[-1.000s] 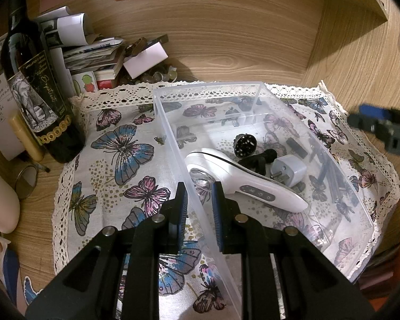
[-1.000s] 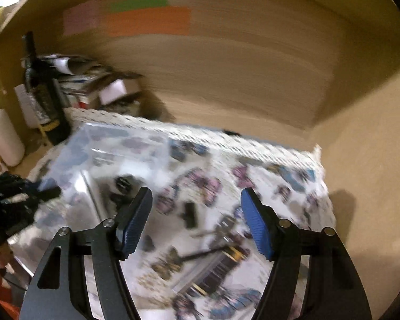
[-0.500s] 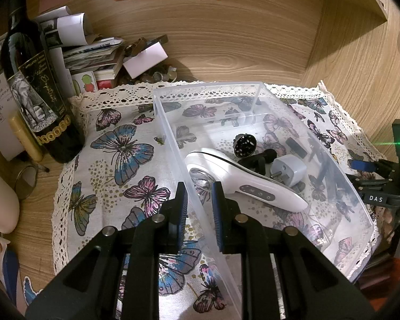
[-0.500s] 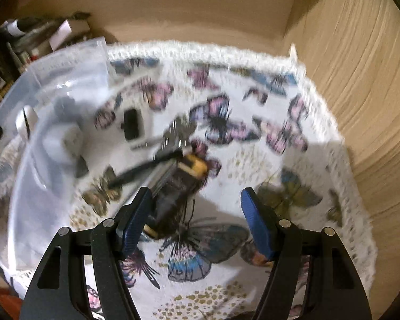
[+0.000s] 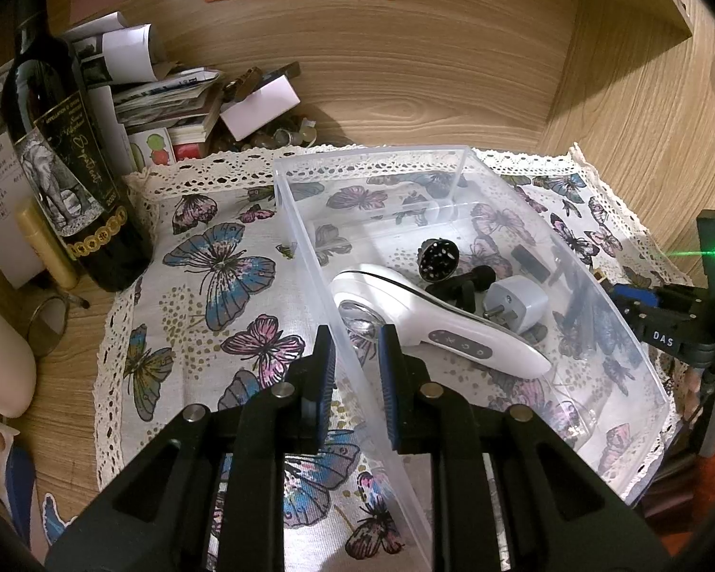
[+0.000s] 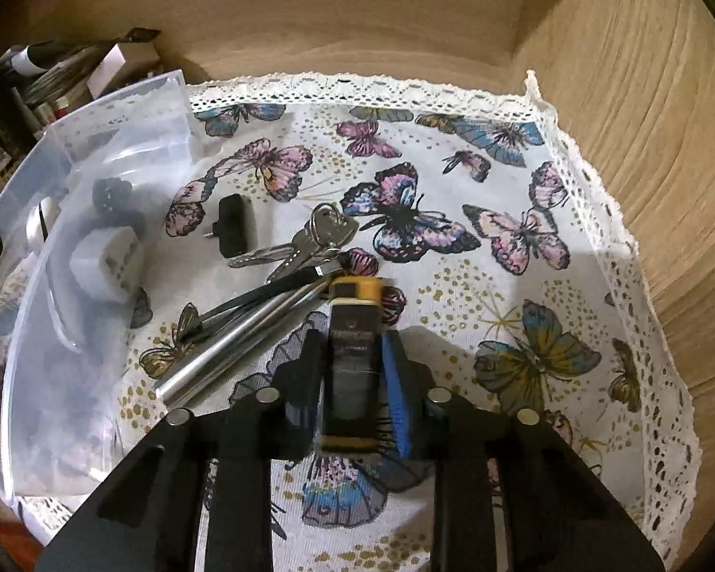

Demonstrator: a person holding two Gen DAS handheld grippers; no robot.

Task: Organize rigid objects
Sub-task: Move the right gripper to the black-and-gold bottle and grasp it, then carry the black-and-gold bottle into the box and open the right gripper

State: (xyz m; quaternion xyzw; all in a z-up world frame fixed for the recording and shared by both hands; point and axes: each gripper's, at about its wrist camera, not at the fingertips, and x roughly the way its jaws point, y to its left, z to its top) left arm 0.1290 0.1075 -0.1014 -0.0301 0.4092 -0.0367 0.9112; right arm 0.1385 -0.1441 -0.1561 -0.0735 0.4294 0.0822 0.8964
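My left gripper (image 5: 356, 372) is shut on the near wall of the clear plastic bin (image 5: 462, 157), one finger inside and one outside. In the bin lie a white handheld device (image 5: 429, 329), a grey plug adapter (image 5: 517, 302) and a round black part (image 5: 436, 253). To the right of the bin (image 6: 28, 333), my right gripper (image 6: 355, 367) is low over the butterfly cloth (image 6: 500, 286). Its jaws are closing, and both pads press on a black block with yellow ends (image 6: 355, 329). Beside it lie a silver tube (image 6: 233, 348), keys (image 6: 319, 238) and a small black plug (image 6: 236, 226).
A dark wine bottle (image 5: 66, 157) stands left of the cloth, with a pile of papers and small boxes (image 5: 167, 95) behind it. Wooden walls close the back and the right side. A small glass (image 5: 47, 319) sits at the left edge.
My right gripper came down to the cloth and closed its wide-open jaws around the black and yellow block. The left gripper and the bin have not moved.
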